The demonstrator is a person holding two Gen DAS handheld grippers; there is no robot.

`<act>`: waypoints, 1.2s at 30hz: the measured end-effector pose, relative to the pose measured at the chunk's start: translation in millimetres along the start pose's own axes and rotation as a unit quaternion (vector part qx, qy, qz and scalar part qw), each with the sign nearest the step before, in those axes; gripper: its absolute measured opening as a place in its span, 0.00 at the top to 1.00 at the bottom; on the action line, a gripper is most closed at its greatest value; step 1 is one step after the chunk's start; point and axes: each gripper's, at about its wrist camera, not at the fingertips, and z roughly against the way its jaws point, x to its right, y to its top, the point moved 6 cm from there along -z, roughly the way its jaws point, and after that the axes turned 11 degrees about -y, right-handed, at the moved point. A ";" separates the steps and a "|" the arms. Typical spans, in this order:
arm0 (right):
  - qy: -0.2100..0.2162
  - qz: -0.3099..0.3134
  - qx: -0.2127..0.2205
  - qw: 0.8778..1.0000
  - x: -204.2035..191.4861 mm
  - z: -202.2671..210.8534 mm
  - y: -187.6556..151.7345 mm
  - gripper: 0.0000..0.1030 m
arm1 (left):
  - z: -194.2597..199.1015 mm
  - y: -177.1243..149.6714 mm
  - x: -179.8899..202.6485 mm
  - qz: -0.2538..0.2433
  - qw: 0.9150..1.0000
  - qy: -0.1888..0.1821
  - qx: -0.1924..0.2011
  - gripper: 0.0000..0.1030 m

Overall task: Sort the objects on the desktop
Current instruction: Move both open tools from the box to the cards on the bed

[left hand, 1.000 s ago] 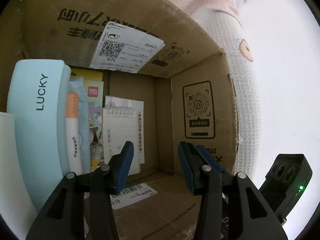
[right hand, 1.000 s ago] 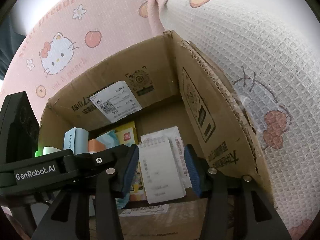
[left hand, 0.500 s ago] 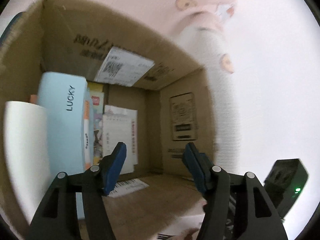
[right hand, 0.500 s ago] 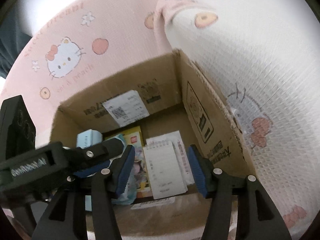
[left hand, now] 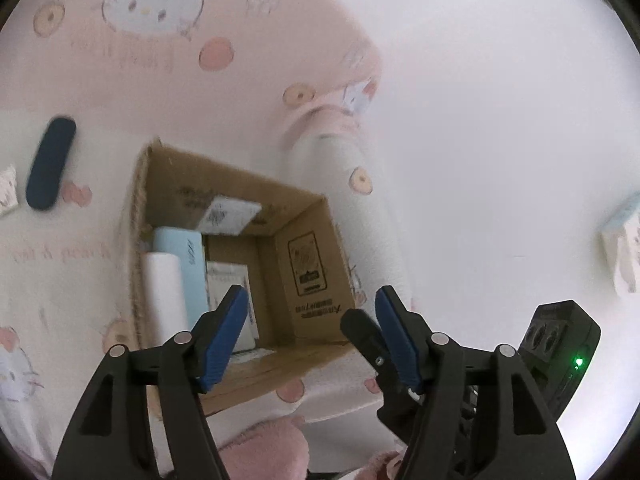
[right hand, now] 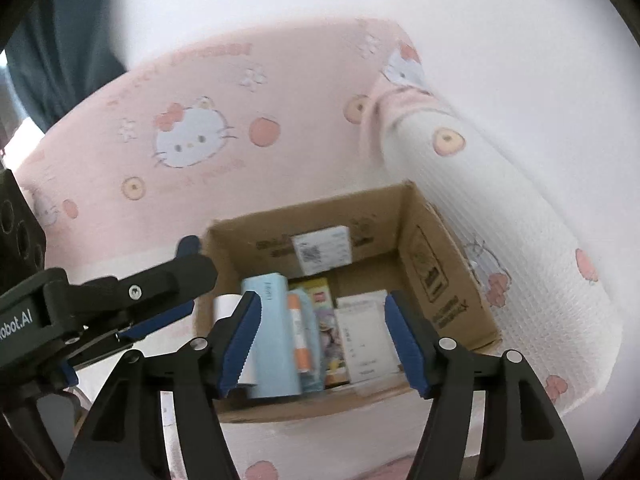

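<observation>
Cloth: soft pink waffle blanket point(right hand: 280, 92) lies under your box.
Box: brown cardboard box point(right hand: 444, 280), square, open top.
Inside box: blue case point(right hand: 272, 336), white notepad point(right hand: 362, 340) standing up.
Left gripper point(left hand: 310, 334): above box, opening, nothing between its jaws.
Right gripper point(right hand: 324, 342): above box, opening, nothing between its jaws.

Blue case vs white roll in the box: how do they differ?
The blue case is pale blue, flat-sided and lettered; the white roll is plain white and rounded. The case stands taller and sits further from the box wall that the roll stands beside. Both stand upright, side by side.
</observation>
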 end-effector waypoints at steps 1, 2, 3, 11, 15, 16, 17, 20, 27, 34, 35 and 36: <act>0.001 0.004 0.003 1.000 -6.8 6.2 -0.4 0.39 | 7.7 1.0 1.7 -0.007 1.000 -0.001 0.006 0.29; 0.002 0.007 0.006 1.000 -13.3 11.5 -0.8 0.39 | 14.3 2.5 2.7 -0.012 1.000 -0.002 0.010 0.29; 0.004 0.008 0.009 1.000 -19.1 15.8 -1.2 0.39 | 20.1 3.3 2.0 -0.014 1.000 -0.004 0.011 0.29; 0.028 0.008 0.005 1.000 -70.4 24.5 -8.0 0.39 | 64.8 11.5 -33.5 -0.015 1.000 0.004 0.013 0.28; 0.049 0.023 -0.009 0.999 -114.2 13.7 -13.8 0.39 | 101.4 20.3 -75.3 -0.014 0.999 0.039 0.030 0.28; 0.058 0.028 -0.014 0.998 -126.9 9.2 -17.1 0.39 | 111.2 22.3 -85.2 -0.015 0.998 0.048 0.034 0.28; 0.066 0.033 -0.021 0.997 -141.2 4.4 -20.6 0.39 | 122.2 24.7 -96.5 -0.015 0.997 0.058 0.039 0.28; 0.088 0.046 -0.036 0.994 -182.7 -7.1 -30.4 0.39 | 160.3 31.9 -133.6 -0.015 0.994 0.089 0.056 0.28; 0.132 0.083 -0.064 0.986 -276.8 -18.5 -50.9 0.39 | 244.6 39.5 -201.0 -0.023 0.986 0.143 0.082 0.28; 0.169 0.132 -0.089 0.973 -365.8 -31.3 -69.1 0.39 | 312.6 53.4 -258.9 -0.040 0.973 0.205 0.099 0.28; 0.171 0.136 -0.094 0.971 -374.3 -34.6 -71.4 0.39 | 317.3 54.7 -265.2 -0.043 0.972 0.211 0.097 0.28; 0.173 0.141 -0.100 0.970 -382.7 -37.9 -73.7 0.39 | 320.7 55.8 -270.1 -0.045 0.971 0.215 0.095 0.28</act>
